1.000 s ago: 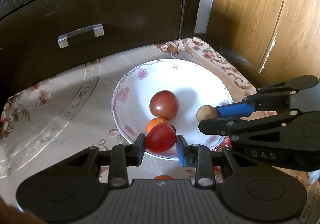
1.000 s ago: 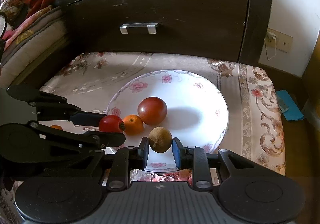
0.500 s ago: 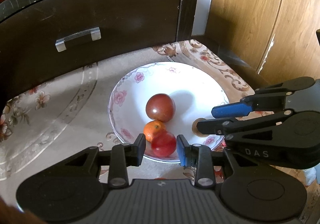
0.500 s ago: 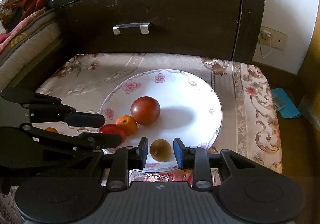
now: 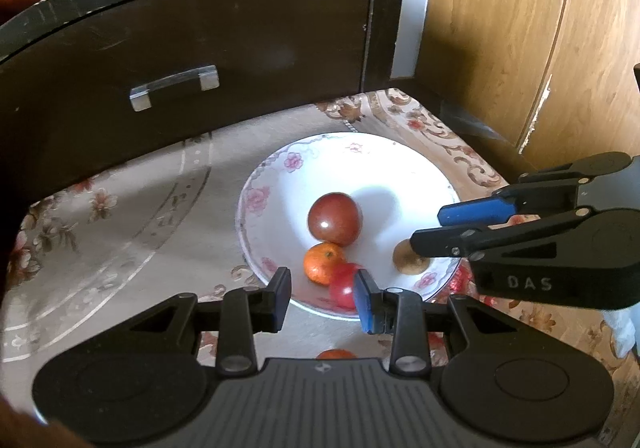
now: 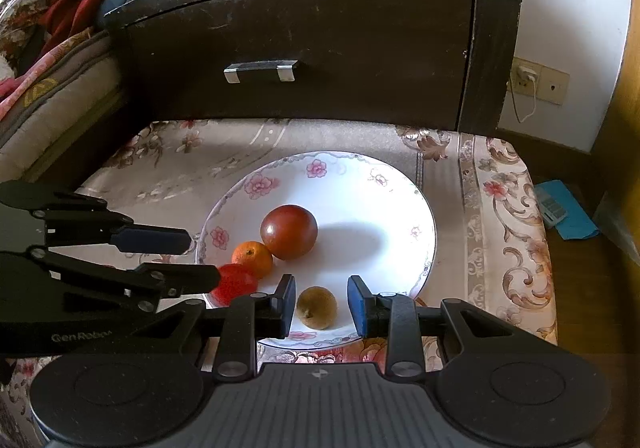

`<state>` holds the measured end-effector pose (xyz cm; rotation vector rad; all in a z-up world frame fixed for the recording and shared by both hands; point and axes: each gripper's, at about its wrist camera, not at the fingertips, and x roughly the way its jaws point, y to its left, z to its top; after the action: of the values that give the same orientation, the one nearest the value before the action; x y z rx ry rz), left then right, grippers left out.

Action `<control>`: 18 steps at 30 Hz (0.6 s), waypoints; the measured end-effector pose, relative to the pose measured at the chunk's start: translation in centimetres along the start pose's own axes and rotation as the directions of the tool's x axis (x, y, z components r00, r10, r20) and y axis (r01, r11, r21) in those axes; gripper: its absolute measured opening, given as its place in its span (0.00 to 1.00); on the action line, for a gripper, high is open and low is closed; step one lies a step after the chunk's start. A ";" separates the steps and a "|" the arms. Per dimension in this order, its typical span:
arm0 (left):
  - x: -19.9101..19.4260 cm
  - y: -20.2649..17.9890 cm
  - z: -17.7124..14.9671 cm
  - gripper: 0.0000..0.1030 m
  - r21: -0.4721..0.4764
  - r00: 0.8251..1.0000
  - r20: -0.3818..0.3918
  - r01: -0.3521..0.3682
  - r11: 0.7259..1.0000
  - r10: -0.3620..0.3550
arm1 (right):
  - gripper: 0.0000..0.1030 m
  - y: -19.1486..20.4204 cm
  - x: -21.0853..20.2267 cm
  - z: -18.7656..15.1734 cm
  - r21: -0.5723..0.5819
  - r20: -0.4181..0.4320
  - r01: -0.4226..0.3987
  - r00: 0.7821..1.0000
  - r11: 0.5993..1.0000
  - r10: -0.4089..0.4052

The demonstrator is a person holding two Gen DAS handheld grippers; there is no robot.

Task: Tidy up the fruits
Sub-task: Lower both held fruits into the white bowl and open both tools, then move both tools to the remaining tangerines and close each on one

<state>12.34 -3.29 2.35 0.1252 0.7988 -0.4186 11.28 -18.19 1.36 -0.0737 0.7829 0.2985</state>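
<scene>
Four fruits on floral plate [image 5: 256, 200]; left gripper [image 5: 322, 294] parted

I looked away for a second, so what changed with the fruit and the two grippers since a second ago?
Both grippers let go. The left gripper released the small red fruit, the right gripper the brown fruit; both now lie on the plate, jaws open and drawn back. The big red fruit and orange stayed put.

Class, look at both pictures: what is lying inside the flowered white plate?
Inside the plate lie four fruits: a large dark red fruit, a small orange, a bright red fruit partly hidden by the left claw, and a brown fruit.
</scene>
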 end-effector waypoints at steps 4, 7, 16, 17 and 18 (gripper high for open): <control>-0.4 0.5 -0.2 0.41 -0.012 1.000 0.000 -0.008 1.000 0.008 | 0.25 0.3 -0.1 0.0 -0.006 0.003 -0.007 1.000 1.000 0.007; -0.9 0.8 -0.3 0.41 -0.012 1.000 0.005 -0.011 1.000 0.012 | 0.25 0.5 -0.2 0.0 -0.010 0.005 -0.015 1.000 1.000 0.015; -1.9 1.9 -1.3 0.41 -0.020 1.000 -0.006 -0.024 1.000 0.024 | 0.25 1.8 -0.6 -0.4 -0.021 -0.004 -0.076 0.997 0.997 0.076; -2.0 2.0 -1.4 0.41 -0.022 1.000 -0.008 -0.023 0.999 0.023 | 0.25 2.1 -0.6 -0.5 -0.024 -0.007 -0.087 0.996 0.996 0.087; -2.2 2.3 -1.7 0.41 -0.025 1.000 -0.011 -0.022 0.999 0.022 | 0.25 2.4 -0.7 -0.6 -0.031 -0.011 -0.099 0.995 0.995 0.098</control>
<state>10.78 -0.10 2.66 0.1130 0.8121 -0.3873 9.74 -16.11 1.52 -0.0666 0.7921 0.4044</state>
